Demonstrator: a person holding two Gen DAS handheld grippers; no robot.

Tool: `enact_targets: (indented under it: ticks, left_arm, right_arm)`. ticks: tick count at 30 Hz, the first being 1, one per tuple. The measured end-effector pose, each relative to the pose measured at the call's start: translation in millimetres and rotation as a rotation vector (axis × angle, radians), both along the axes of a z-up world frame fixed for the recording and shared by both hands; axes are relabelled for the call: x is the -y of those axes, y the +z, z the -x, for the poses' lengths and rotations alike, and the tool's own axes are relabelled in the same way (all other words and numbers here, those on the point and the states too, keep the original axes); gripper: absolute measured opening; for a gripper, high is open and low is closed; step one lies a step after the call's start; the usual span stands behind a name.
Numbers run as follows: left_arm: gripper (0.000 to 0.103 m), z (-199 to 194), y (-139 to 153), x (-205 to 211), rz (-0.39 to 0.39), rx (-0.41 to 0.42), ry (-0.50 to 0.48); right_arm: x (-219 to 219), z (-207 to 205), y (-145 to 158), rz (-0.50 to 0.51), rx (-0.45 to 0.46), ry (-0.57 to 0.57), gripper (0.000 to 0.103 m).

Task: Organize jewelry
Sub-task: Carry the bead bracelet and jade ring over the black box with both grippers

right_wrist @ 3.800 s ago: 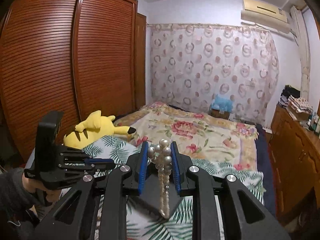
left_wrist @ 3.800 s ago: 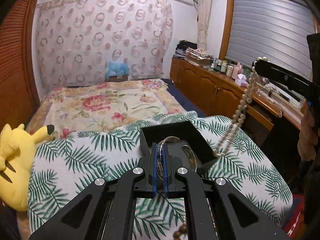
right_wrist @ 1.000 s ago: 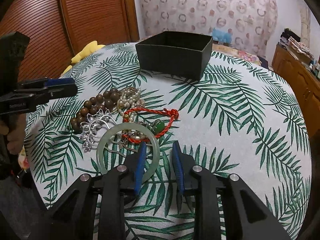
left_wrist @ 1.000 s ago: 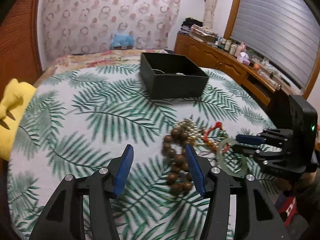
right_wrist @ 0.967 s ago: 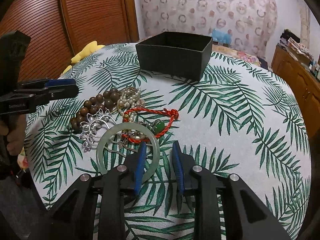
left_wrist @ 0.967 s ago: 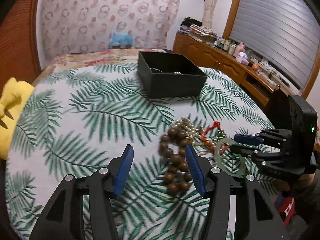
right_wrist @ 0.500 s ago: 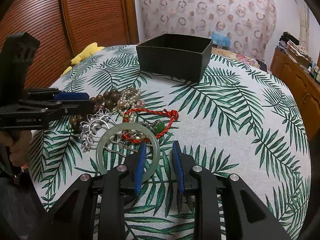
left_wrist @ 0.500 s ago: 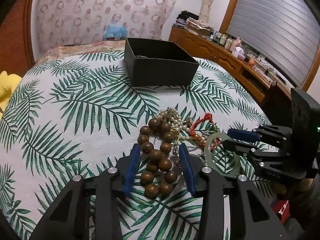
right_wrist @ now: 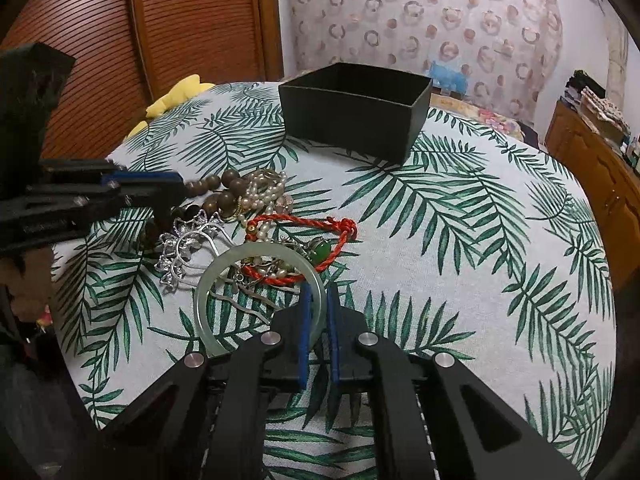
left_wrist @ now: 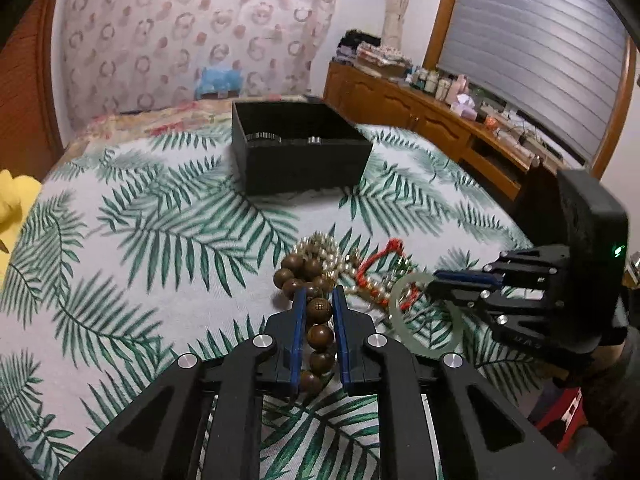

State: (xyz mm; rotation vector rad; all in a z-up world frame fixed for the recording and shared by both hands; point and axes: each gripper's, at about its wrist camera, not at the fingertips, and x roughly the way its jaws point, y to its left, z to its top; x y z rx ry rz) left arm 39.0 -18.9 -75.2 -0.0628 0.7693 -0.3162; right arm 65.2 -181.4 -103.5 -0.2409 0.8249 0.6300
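On the table, I am closing my left tongs on the loose wooden bead strand, my right tongs on the stiff, slippery, fragile jade bangle's rim.

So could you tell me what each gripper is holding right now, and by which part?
The left gripper is closing on the wooden bead bracelet, across one bead. The right gripper is closing on the pale green bangle, at its near rim.

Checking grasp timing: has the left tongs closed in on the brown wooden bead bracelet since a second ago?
Yes. The left tongs have advanced toward the black box; their jaws, closing, now straddle the brown wooden bead bracelet.
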Motion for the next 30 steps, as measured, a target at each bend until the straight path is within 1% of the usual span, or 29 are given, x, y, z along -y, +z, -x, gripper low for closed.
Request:
enact_targets:
  ticks: [7, 13, 17, 23, 30]
  left_arm:
    - [0.012, 3, 32, -7, 0.016, 0.079, 0.015]
    - [0.012, -1, 57, -11, 0.005, 0.134, 0.022]
    - [0.012, -3, 71, -14, 0.006, 0.165, 0.025]
    - [0.012, -7, 86, -17, -0.009, 0.199, 0.029]
    - [0.012, -20, 94, -14, -0.035, 0.225, 0.028]
  right_arm:
    - [2, 4, 19, -0.02, 0.058, 0.006, 0.009]
    - [5, -4, 38, -0.035, 0.101, -0.002, 0.009]
    - [7, -11, 46, -0.038, 0.123, -0.009, 0.009]
    - [4, -25, 53, -0.044, 0.143, -0.01, 0.009]
    - [1, -52, 61, -0.061, 0.162, -0.03, 0.009]
